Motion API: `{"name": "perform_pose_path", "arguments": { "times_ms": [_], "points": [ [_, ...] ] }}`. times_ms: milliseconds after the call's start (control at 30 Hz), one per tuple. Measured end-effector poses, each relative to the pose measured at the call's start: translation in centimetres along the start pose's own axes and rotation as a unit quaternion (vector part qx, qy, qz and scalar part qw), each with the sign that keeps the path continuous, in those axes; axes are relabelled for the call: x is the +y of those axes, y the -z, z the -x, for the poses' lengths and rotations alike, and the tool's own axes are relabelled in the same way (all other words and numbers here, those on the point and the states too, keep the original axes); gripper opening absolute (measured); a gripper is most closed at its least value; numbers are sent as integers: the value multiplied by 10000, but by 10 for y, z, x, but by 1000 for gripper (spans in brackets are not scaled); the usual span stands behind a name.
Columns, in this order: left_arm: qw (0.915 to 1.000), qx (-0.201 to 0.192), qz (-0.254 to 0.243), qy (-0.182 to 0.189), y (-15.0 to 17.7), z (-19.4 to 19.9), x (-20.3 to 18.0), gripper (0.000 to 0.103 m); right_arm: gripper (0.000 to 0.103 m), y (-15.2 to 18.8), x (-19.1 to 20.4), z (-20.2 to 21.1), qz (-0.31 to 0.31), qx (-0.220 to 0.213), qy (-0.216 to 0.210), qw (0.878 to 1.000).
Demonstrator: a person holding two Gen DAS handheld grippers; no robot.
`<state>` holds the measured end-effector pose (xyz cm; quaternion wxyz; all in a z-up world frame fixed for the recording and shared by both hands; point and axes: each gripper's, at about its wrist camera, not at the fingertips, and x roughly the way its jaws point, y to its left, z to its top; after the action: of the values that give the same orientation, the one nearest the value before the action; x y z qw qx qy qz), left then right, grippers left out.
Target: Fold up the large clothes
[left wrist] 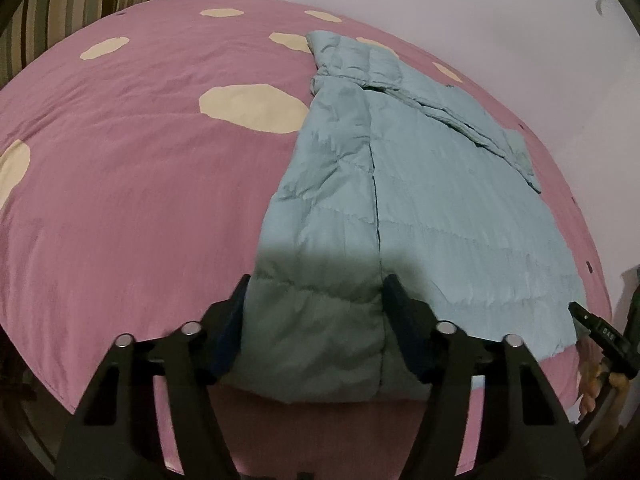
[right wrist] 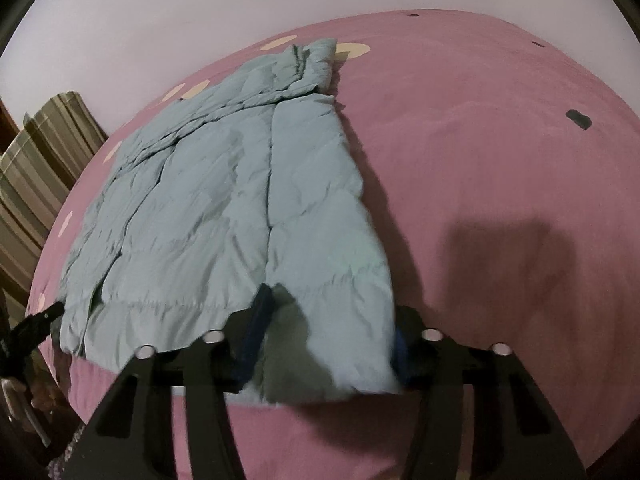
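Both grippers, left (left wrist: 314, 312) and right (right wrist: 334, 332), gape wide astride jacket (left wrist: 420, 184) hem at 6 o'clock; puffy fabric may slip on closing.

- The right tongs (left wrist: 600, 330) show at the right edge of the left wrist view. On their black side stand small pale letters — they look like "DAS", but they are tiny and a bit blurry.
- No other words, numbers or signs can be read in either view.
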<state>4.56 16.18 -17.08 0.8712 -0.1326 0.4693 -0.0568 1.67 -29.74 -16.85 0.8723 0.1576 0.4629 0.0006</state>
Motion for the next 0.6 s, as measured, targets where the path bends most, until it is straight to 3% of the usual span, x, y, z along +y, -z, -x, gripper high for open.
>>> {"name": "perform_pose_path", "arguments": {
  "times_ms": [167, 267, 367, 600],
  "points": [
    [10000, 14, 24, 80, 2, 0, 0, 28, 24, 8, -2, 5, -69, 33, -245, 9997],
    [9998, 9, 80, 158, 4, 2, 1, 17, 16, 8, -4, 6, -148, 26, -382, 9992],
    [9996, -94, 129, 228, 4, 7, 0, 8, 11, 9, -4, 9, -249, 17, -554, 9982],
    [9972, -631, 37, 396, -17, 40, -15, 4, 8, -5, 1, 27, -480, -151, -1110, 9925]
  ]
}}
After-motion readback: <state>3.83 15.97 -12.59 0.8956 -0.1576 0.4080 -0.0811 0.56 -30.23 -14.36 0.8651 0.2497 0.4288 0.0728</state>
